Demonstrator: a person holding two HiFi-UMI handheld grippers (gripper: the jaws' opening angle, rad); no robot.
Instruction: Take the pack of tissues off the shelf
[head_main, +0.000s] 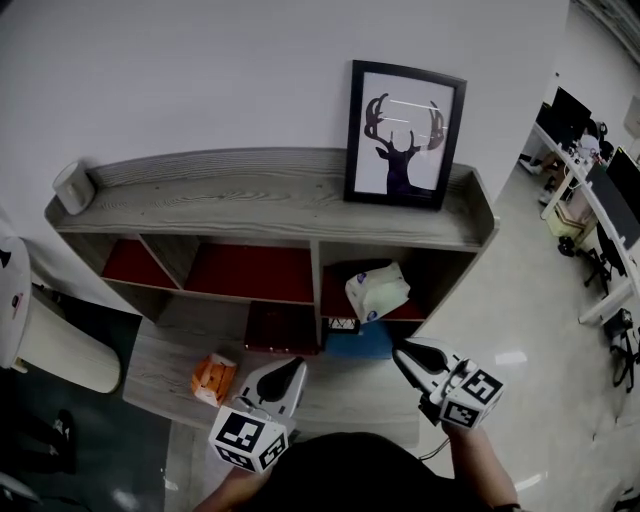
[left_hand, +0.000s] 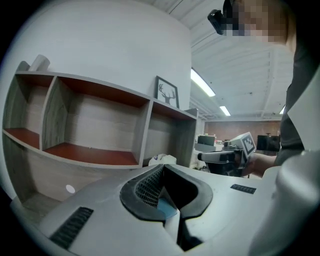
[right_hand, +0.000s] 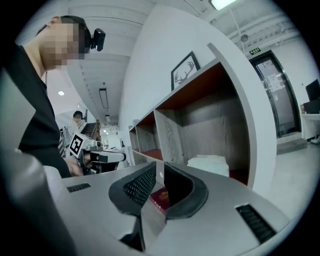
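Observation:
The pack of tissues, white and crumpled, lies on the red shelf of the right-hand compartment; it also shows in the left gripper view and the right gripper view. My left gripper is in front of the shelf unit, below the middle divider, shut and empty. My right gripper is just below and in front of the tissues' compartment, apart from the pack, also shut with nothing held. Both point towards the shelves.
The grey wooden shelf unit carries a framed deer picture and a white object on top. An orange packet lies on the low ledge, a dark red book and a blue item below. Desks stand far right.

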